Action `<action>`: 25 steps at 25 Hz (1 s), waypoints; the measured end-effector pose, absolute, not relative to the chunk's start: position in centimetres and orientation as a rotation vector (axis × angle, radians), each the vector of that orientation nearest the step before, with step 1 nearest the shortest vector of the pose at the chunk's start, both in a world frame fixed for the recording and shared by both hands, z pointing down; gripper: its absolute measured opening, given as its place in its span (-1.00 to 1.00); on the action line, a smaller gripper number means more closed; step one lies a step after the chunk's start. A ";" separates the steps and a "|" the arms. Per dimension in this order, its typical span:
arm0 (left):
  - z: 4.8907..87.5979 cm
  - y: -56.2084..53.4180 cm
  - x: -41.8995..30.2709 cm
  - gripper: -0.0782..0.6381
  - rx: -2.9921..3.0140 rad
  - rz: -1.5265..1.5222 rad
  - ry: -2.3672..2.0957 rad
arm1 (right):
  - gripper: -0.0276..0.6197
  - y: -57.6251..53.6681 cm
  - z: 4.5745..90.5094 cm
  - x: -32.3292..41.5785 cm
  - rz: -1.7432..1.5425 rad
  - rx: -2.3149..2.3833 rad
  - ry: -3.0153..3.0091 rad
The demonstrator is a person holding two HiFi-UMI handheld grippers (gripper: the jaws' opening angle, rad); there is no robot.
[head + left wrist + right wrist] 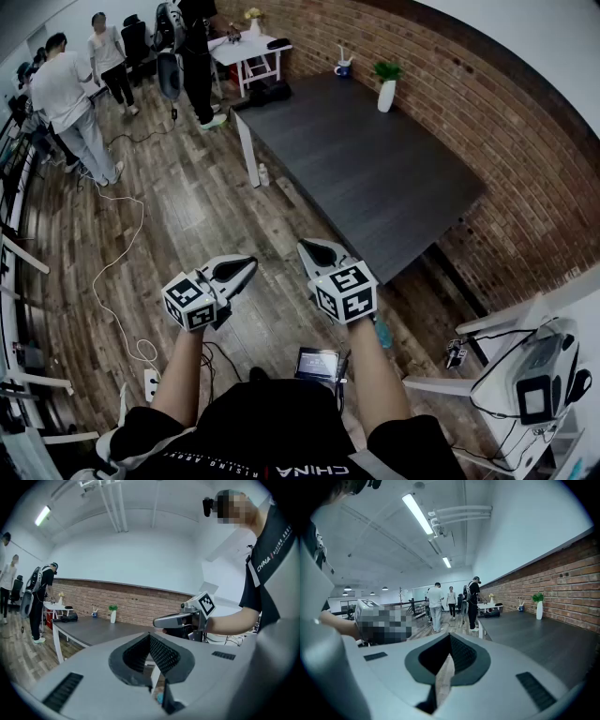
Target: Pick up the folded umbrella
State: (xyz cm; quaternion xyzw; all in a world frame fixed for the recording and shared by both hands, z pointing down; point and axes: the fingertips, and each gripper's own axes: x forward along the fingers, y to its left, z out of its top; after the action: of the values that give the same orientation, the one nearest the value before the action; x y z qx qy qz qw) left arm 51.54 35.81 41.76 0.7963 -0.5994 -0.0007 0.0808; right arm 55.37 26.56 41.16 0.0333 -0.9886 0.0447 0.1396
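Brick wall [487, 103] runs along the far side of the dark table [375, 178], wooden floor on the near side, and we're right at the start here. The person stands off the table's near corner. Left gripper [249, 263] and right gripper [307, 247] both hang over the floor short of that corner, side by side, and neither one touches the table. Each gripper view shows its jaws pressed together with nothing between them.

Now, the prize: a dark, long bundle [270, 92] lies at the far end of the table, well apart from both grippers. It's most likely the folded umbrella, though it's too small to be sure. A white vase [386, 94] with a green sprig and a mug [343, 68] sit by the wall edge of the same table.

So by my read this is the approach, with the pick not yet begun. The next move calls for walking along the table towards that far end, spreading one gripper's jaws, and lining them across the bundle's narrow width.
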 end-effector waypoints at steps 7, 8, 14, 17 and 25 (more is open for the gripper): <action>41.7 35.4 51.9 -0.77 2.378 -0.067 -1.783 | -0.90 26.5 41.1 55.6 0.152 0.099 -2.860; 41.7 35.4 52.0 -0.77 2.380 -0.070 -1.781 | -0.90 26.6 41.1 55.7 0.158 0.098 -2.860; 41.9 35.2 52.2 -0.77 2.385 -0.076 -1.778 | -0.90 27.0 40.9 55.7 0.219 0.086 -2.878; 42.0 35.1 52.1 -0.77 2.377 -0.085 -1.787 | -0.90 27.0 41.1 55.8 0.218 0.077 -2.872; 42.3 35.4 52.4 -0.77 2.365 -0.090 -1.794 | -0.90 27.0 41.3 56.1 0.242 0.067 -2.872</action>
State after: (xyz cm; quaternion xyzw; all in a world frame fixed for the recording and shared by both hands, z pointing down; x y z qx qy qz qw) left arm 52.40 35.38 42.28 0.7934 -0.6018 -0.0303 0.0860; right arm 56.10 27.02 41.33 0.0230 -0.9878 0.0834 0.1292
